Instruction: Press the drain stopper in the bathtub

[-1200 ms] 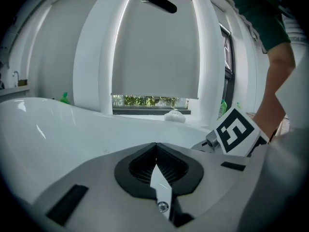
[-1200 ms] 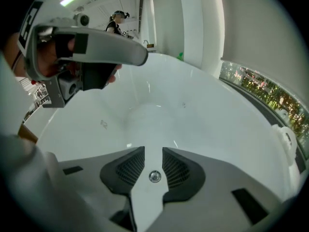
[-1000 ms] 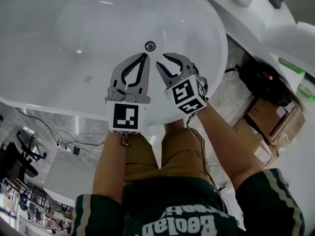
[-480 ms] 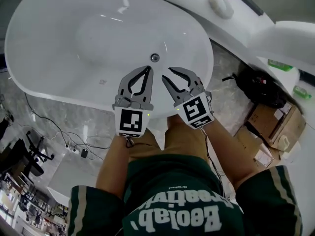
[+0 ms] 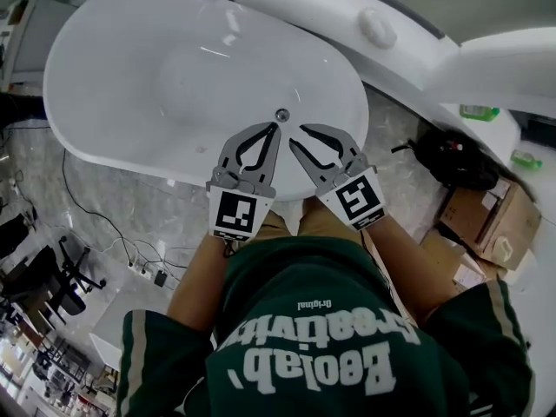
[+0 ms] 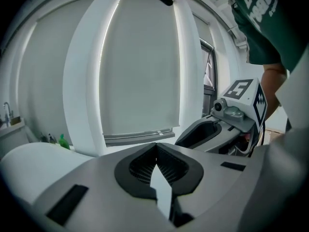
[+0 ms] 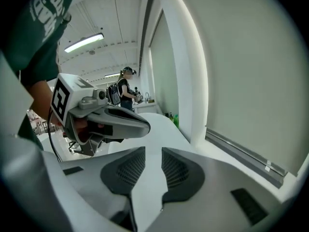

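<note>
we hold both just short of the drain stopper [image 5: 281, 114] to aim a press: left gripper [image 5: 274, 127] pinched together, empty; right gripper [image 5: 297, 135] slightly parted, empty.

The only lettering that can be read is white print on the person's green shirt [image 5: 304, 354], upside down in the head view. A large word looks like "Beolab", the line beside it seems to say "Creativity", and a small "Original" sits apart from both. Both gripper views catch only cut-off fragments of that print. The marker cube [image 5: 237, 214] on the left gripper [image 5: 275, 129] and the marker cube [image 5: 358, 202] on the right gripper [image 5: 302, 134] bear black-and-white square patterns — not letters or numbers. Any print on the cardboard boxes [image 5: 473, 207] is too small to read.
</note>
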